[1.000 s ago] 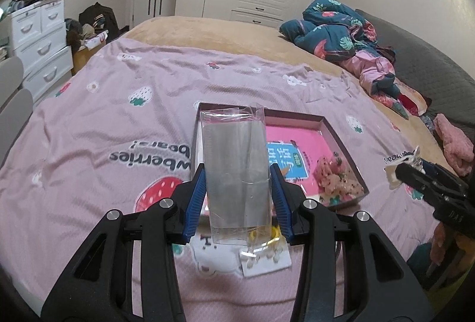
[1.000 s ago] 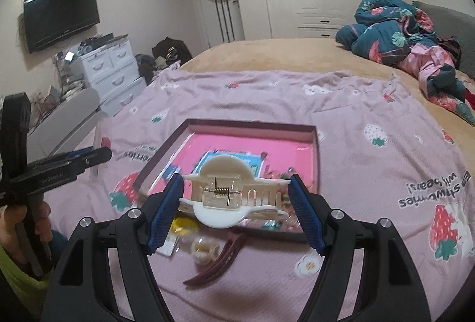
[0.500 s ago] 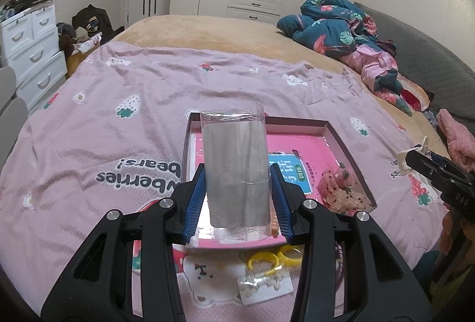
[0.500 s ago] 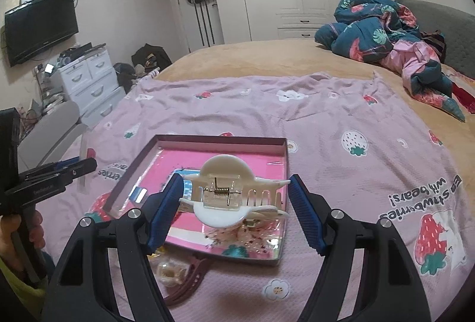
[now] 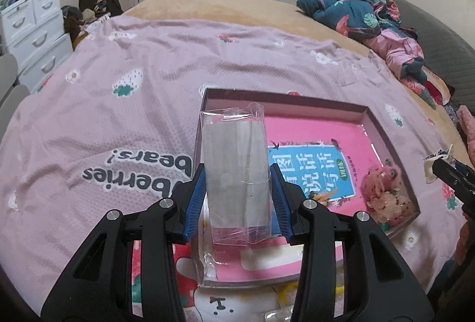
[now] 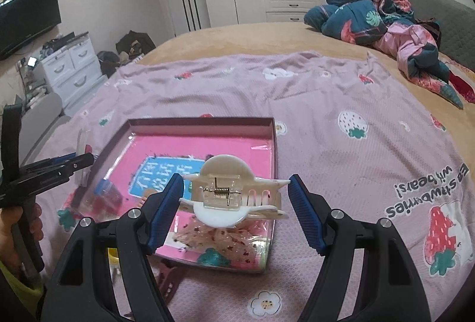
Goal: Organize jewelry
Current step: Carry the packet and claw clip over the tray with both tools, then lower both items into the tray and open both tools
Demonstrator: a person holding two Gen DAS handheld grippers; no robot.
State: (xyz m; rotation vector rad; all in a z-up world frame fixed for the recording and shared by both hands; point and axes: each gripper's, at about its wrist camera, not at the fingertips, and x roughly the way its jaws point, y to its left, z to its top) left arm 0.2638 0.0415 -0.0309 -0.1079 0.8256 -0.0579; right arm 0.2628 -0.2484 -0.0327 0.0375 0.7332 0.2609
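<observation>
My left gripper (image 5: 237, 188) is shut on a clear plastic packet (image 5: 237, 161) with a grey card inside. It holds the packet upright over the near left part of a shallow box (image 5: 285, 100) with a pink floor and a blue label. My right gripper (image 6: 234, 197) is shut on a cream and white hair claw clip (image 6: 225, 188), end to end between the blue pads. The clip hangs above the box's (image 6: 202, 123) near right corner. There a pink fluffy hair ornament (image 6: 219, 238) lies inside. The left gripper (image 6: 59, 167) shows at the left edge of the right wrist view.
The box sits on a pink strawberry blanket (image 5: 118, 120) over the bed. A dark maroon hair clip (image 6: 169, 277) and yellow rings (image 5: 285, 289) lie in front of the box. Bundled bedding (image 6: 377, 16) is at the far right, white drawers (image 5: 32, 34) at the left.
Both grippers have come forward and down toward the box, which now looks larger and closer. The packet and the claw clip stay held as before.
</observation>
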